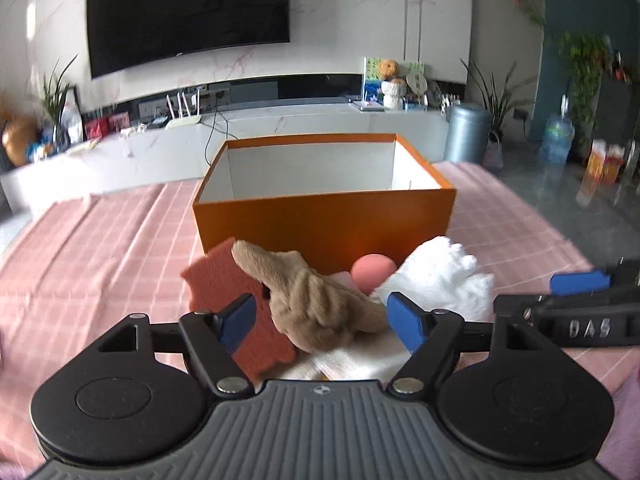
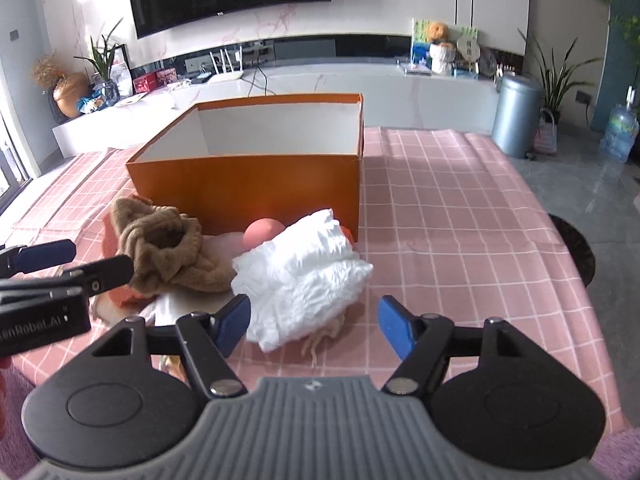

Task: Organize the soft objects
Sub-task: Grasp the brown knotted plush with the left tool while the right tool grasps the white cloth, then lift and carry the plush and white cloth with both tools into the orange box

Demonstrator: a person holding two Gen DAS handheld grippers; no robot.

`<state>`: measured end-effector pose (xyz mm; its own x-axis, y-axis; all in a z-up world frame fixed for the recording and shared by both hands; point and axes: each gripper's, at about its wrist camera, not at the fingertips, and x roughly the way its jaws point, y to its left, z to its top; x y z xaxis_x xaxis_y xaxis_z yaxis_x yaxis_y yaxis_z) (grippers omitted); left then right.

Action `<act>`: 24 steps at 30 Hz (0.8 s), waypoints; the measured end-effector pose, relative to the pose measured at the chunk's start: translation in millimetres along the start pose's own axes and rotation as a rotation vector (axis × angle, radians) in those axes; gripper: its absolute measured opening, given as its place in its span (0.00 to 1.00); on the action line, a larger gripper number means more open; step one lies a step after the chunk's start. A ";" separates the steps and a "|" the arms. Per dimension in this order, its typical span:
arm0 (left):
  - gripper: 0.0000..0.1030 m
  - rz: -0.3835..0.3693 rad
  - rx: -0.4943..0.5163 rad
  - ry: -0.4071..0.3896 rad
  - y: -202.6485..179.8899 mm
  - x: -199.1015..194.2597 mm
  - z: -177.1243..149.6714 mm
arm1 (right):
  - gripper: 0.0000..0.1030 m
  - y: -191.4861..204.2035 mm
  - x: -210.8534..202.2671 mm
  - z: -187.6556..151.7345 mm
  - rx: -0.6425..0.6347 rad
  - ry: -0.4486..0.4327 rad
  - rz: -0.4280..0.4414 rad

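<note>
The orange cardboard box point(image 2: 248, 176) is standing open at centre frame on the pink checked tablecloth point(image 2: 460, 216), seemingly awaiting the soft items heaped against its near wall; the tan knitted glove point(image 1: 316, 304) is lying over an orange-red sponge point(image 1: 236, 300), with a pink ball point(image 2: 263, 232) touching the box behind them and a white fluffy cloth point(image 2: 308, 268) at lower centre; the left gripper point(image 1: 320, 320) is hovering with jaws wide apart around the glove, gripping nothing; the right gripper point(image 2: 314, 326) is likewise gaping empty, just before the white cloth; both appear poised for pickup.
</note>
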<state>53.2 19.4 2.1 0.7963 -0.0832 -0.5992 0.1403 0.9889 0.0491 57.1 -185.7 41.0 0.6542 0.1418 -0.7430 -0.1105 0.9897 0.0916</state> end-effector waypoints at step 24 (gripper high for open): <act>0.90 0.072 0.311 0.058 -28.8 62.2 0.1 | 0.21 7.2 96.7 30.3 -0.061 0.142 0.045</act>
<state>98.7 -14.3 -36.4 0.7771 0.0012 -0.6294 0.2651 0.9064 0.3290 142.2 -164.3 -10.1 0.5358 0.1769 -0.8256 -0.1852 0.9786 0.0895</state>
